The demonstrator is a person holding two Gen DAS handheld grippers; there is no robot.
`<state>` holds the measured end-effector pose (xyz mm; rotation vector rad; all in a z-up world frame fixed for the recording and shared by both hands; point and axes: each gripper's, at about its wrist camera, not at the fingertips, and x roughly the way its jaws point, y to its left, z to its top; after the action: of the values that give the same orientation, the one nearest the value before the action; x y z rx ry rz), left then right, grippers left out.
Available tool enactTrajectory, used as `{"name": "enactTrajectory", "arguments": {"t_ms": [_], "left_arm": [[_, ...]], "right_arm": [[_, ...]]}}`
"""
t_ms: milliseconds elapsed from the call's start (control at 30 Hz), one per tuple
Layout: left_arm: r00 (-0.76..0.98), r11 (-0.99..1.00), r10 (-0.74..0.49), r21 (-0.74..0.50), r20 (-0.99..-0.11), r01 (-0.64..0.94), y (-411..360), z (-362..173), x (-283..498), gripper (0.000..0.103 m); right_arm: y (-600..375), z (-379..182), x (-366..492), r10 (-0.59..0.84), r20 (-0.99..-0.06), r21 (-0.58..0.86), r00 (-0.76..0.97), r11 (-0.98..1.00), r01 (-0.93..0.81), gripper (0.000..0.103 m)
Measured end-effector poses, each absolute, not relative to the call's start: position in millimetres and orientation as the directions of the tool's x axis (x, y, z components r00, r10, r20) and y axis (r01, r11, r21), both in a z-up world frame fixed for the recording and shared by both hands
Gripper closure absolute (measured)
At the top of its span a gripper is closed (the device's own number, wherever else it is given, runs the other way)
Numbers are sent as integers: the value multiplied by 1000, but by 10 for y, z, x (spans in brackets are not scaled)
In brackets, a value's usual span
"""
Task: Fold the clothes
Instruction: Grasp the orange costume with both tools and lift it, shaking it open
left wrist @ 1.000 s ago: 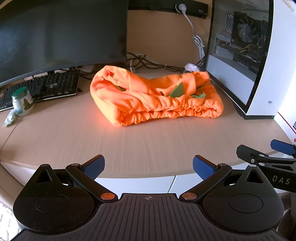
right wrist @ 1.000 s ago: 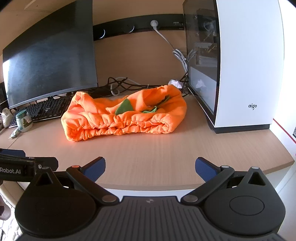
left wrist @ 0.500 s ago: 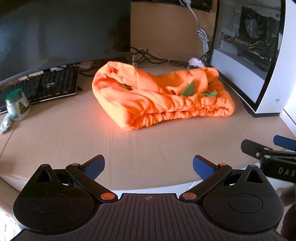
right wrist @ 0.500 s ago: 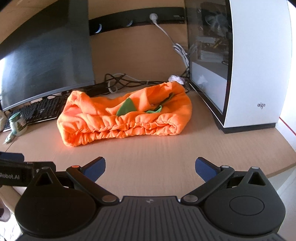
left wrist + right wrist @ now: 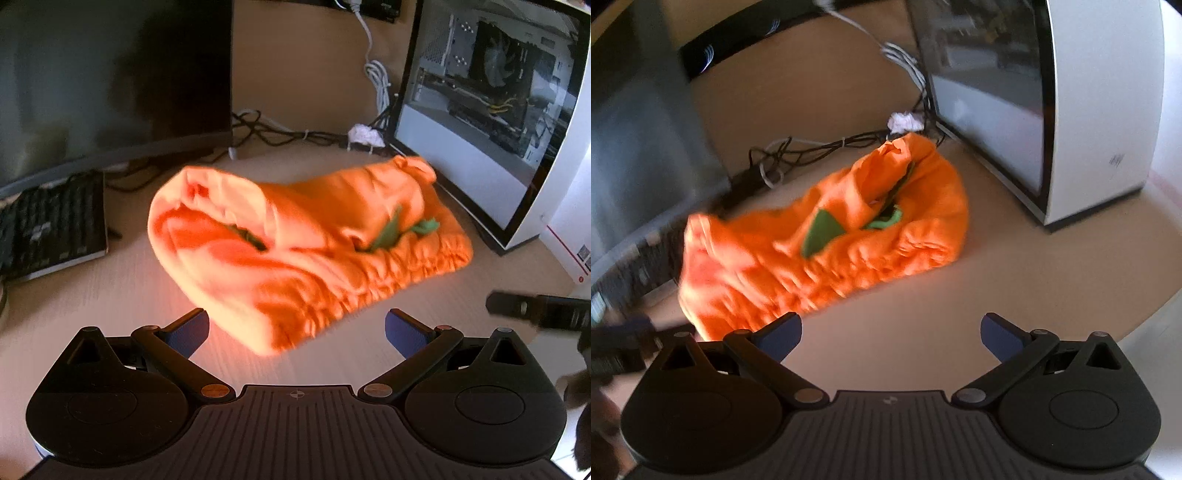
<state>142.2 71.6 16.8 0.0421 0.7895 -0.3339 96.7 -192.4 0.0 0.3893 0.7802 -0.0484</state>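
An orange garment (image 5: 306, 243) with green patches lies bunched in a long roll on the wooden desk (image 5: 110, 295); its gathered hem faces me. It also shows in the right wrist view (image 5: 827, 243). My left gripper (image 5: 295, 328) is open and empty, just short of the roll's near left end. My right gripper (image 5: 892, 332) is open and empty over bare desk (image 5: 1015, 280), in front of the roll's near edge. The right gripper shows at the right edge of the left wrist view (image 5: 539, 314). Both views are motion-blurred.
A dark monitor (image 5: 110, 81) and a black keyboard (image 5: 51, 225) stand at the left. A white PC case (image 5: 1071, 103) with a glass side stands at the right, close to the garment's far end. Tangled cables (image 5: 280, 129) lie behind the garment.
Both grippers have moved forward and down toward the garment, which now looms much larger. The jaws have stayed open. The garment has not moved.
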Motion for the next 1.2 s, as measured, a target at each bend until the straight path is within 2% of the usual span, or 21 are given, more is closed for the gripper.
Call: {"name": "enactTrajectory", "arguments": {"t_ms": [100,300,400,467,567,667,767,833,867,933,1000,1033,1100,1200], "left_arm": [[646,938,-301,-97,-702,332,740,174,1608,0],[587,904,-410,-225,-698,363,649,-36,2009,0],[555,876,-473,-300,-684,377,592,-177,2206,0],[533,895,-443,-318,-721,314,546,-335,2321,0],[475,881,-469,-362,-744,303,571,-501,2326,0],[489,898,-433,-314,-757,308,574,-564,2280,0],[488,904,-423,-319,-763,285,609,-579,2269,0],[489,912,-407,-315,-772,261,648,-589,2267,0],[487,913,-405,-314,-774,259,654,-573,2264,0],[483,913,-405,-313,-776,262,655,-526,2258,0],[490,900,-434,-330,-756,286,644,-447,2284,0],[495,892,-448,-336,-745,302,623,-412,2321,0],[499,885,-461,-338,-734,320,586,-399,2443,0],[474,884,-464,-356,-748,304,598,-482,2644,0]], "right_arm": [[-1989,86,1164,145,-694,410,705,885,221,0],[-2022,243,1679,161,-687,376,709,913,157,0],[-2033,191,1994,258,-673,408,693,911,58,0],[-2037,118,2200,337,-669,450,663,893,1,0],[-2019,-61,2561,540,-636,617,551,785,-56,0],[-1886,-297,2947,697,-597,754,397,657,-19,0],[-1596,-562,3423,750,-624,774,222,632,40,0],[-1524,-250,3653,690,-594,728,414,680,-88,0],[-1521,5,3668,633,-539,669,555,722,-174,0],[-1543,531,3515,502,-360,485,786,821,-302,0],[-1572,853,3301,416,-231,319,879,886,-335,0],[-1589,909,3252,400,-226,274,888,901,-336,0],[-1626,746,3272,406,-358,271,841,907,-322,0],[-1709,107,3332,406,-595,346,694,908,-235,0]]}}
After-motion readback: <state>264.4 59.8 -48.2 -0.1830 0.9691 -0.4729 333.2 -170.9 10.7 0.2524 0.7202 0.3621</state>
